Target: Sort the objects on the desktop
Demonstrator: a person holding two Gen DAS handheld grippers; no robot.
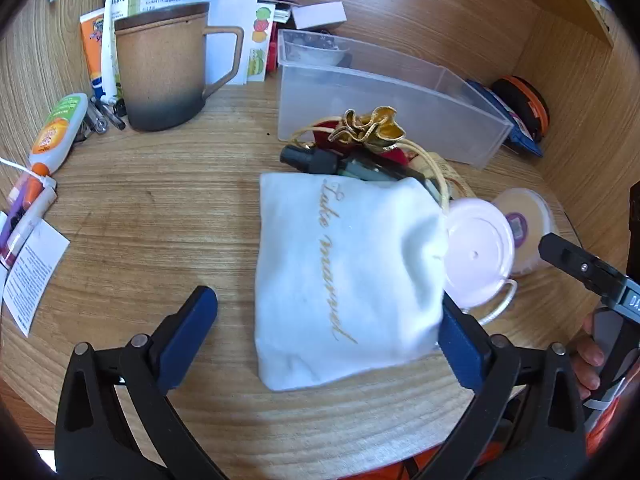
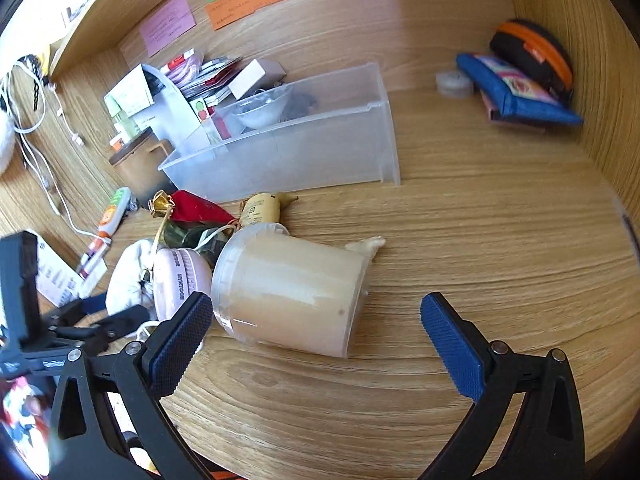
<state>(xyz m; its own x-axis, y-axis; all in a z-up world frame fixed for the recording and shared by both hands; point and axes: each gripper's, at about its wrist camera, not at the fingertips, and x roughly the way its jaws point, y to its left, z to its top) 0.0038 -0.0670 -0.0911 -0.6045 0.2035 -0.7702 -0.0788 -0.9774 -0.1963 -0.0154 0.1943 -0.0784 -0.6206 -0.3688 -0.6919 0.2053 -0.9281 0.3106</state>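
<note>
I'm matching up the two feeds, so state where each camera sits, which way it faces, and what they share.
Left wrist: on the left gripper, angled down at the white pouch on the wooden desk; its open jaws show, plus the right gripper and fingers at the right edge.
Right wrist: on the right gripper, angled down at the toppled beige jar; its open jaws show, plus the left gripper.
Shared: pouch, jar, pink lid, clear bin, brown mug.
</note>
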